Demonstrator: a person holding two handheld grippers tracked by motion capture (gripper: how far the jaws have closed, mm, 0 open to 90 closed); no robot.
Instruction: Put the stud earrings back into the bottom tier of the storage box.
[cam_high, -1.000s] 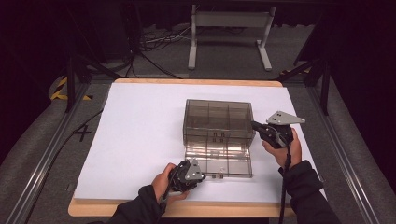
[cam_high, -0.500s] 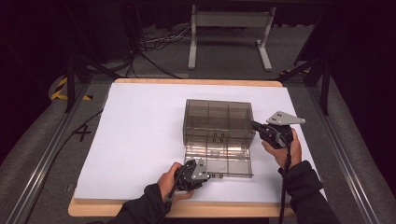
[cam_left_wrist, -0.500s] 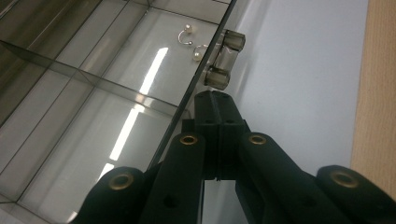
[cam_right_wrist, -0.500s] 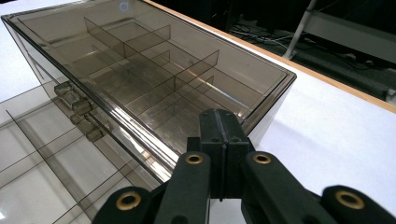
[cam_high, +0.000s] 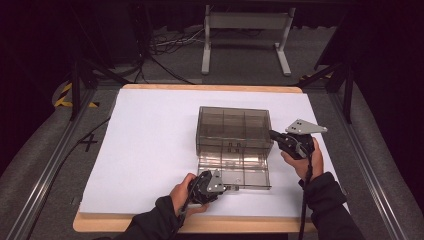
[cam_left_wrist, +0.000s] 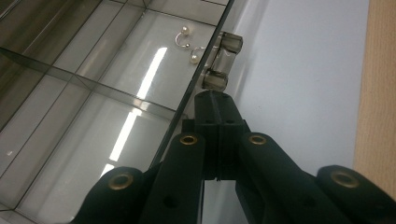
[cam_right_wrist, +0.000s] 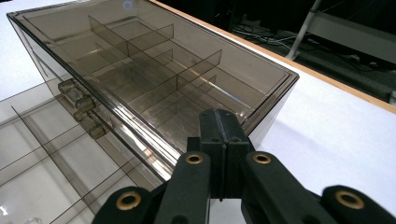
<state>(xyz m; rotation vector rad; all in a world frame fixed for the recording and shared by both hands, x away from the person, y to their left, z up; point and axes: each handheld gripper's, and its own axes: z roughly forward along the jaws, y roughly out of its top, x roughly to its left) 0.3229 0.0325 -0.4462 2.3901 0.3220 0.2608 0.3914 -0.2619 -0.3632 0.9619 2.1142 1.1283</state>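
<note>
The smoked clear drawer box sits just right of centre on the white table, w/ its bottom drawer pulled out toward the near edge. Drawer holds small pearl earrings in the compartment behind the twin knobs (knobs on the drawer front). Left gripper: jaws closed, empty, tips just short of the knobs. Right gripper: jaws closed, nothing held, tips at the box's right side near the top edge.

Organizer box with pulled drawer blocks centre; left half free
</note>
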